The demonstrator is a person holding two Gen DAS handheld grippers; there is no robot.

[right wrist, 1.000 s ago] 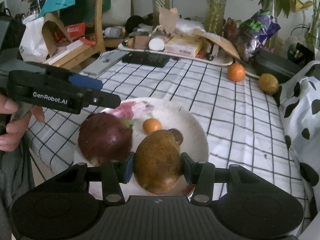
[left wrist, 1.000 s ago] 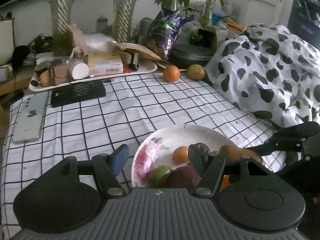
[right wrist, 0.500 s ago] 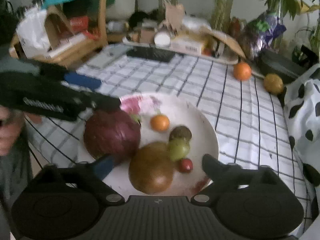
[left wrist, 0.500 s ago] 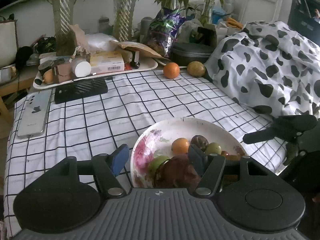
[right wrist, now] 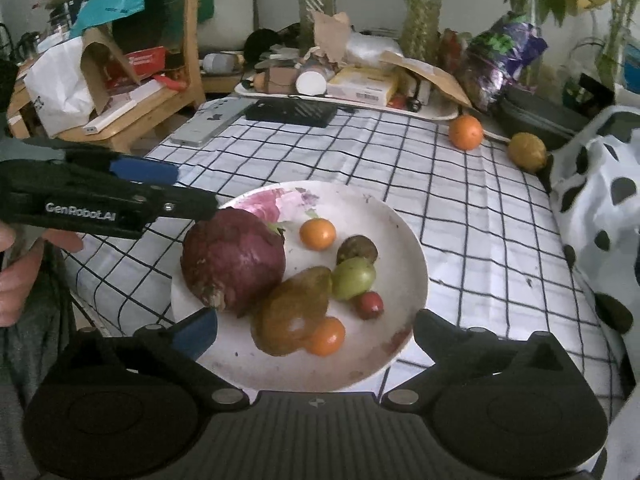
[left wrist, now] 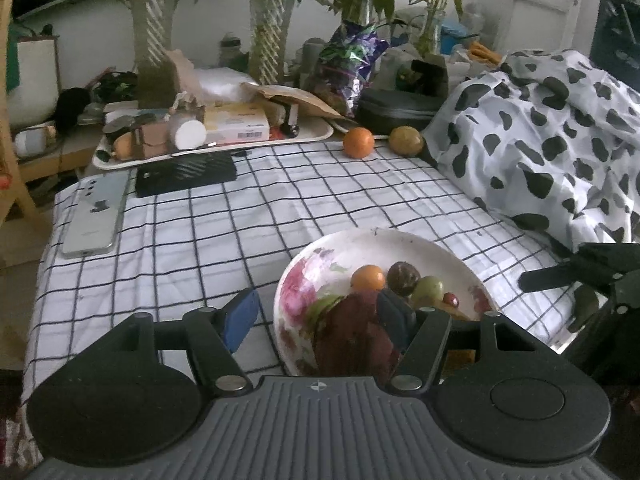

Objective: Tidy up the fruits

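Cluttered room w/ plants along the back wall; up front, a table under a black-and-white checked cloth with a floral white plate near the front edge. On the plate: a big purple-red fruit, a brown pear lying against it, two small oranges, a green fruit, a dark round one and a tiny red one.

Right gripper — jaws have just been opening and now stand spread wide on either side of the pear, pads clear of it, so nothing is pinched. Pear sits loose on the plate, touching the purple-red fruit and a small orange. Looks like the drop-off step for the pear is done.

Left gripper hangs by the plate's near-left rim, jaws about half apart; the purple-red fruit shows between them but, seen from the right wrist, the fingers sit beside it, not gripping — empty.

Two fruits left off the plate at the far end of the cloth: an orange and a yellow-brown fruit, near each other, just by the spotted fabric.

Next, prob.: lift the right gripper clear w/o nudging the pile, reach across to the far orange, straddle it, close gently — round, could roll toward the tray or the fabric. Plate's getting crowded, so pick the open right side for landing.
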